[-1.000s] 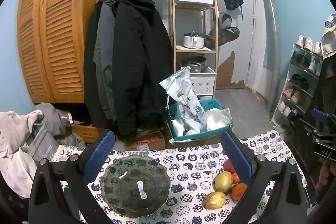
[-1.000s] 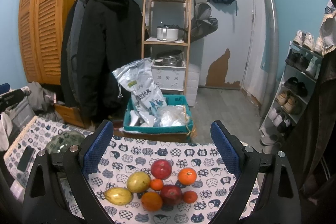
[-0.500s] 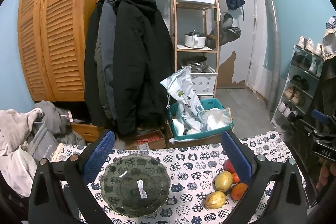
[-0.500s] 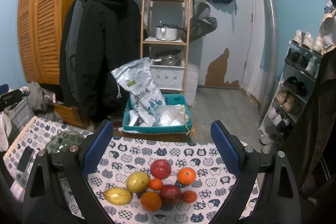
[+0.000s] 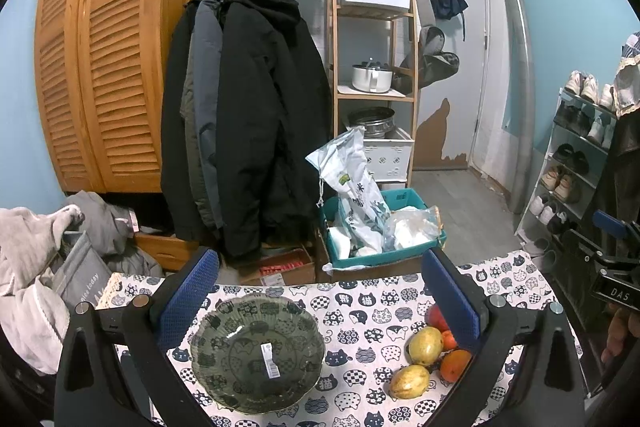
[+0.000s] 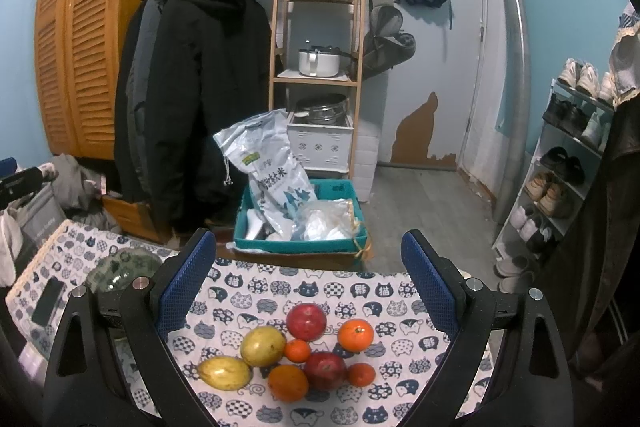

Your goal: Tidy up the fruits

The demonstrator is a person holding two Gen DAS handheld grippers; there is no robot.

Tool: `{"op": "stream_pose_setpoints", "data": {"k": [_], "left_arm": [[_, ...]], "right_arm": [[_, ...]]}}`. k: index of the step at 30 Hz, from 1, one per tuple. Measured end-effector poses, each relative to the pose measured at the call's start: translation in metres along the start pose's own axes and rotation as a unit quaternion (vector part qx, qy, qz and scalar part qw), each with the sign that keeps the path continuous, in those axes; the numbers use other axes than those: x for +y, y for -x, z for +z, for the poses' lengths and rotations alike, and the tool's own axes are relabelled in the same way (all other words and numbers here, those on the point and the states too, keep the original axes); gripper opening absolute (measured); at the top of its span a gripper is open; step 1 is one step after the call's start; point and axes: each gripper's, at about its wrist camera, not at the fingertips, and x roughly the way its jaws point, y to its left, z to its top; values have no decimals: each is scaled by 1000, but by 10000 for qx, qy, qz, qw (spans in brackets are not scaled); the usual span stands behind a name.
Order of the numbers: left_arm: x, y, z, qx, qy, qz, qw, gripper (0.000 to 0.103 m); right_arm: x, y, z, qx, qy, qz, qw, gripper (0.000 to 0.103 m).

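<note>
Left claw: spread wide, empty, hanging over the green glass bowl on the cat-print surface.
Right claw: also wide apart, nothing in it, poised above the fruit.
Fruit pile: bunched together in the right wrist view; two red apples, two yellow mangoes, several oranges, most of them touching.
Bowl: nothing in it but a barcode sticker, well apart from the pile, off to the left.
Step in hand: looks like picking the first fruit for the bowl.
Best move: go for an outer piece such as the lone orange at the right edge, and come straight down so the fingers straddle it.
Watch out: round fruit will likely roll if nudged; close gently on the widest part.
</note>
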Motion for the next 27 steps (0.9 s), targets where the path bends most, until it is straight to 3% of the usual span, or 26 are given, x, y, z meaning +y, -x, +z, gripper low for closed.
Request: {"op": "stream_pose_setpoints", "data": {"k": [27], "left_arm": [[3,-1,0,1,17,24,10000,102]], "right_arm": [[2,1,3,-11,13,11,10000,92]]}}
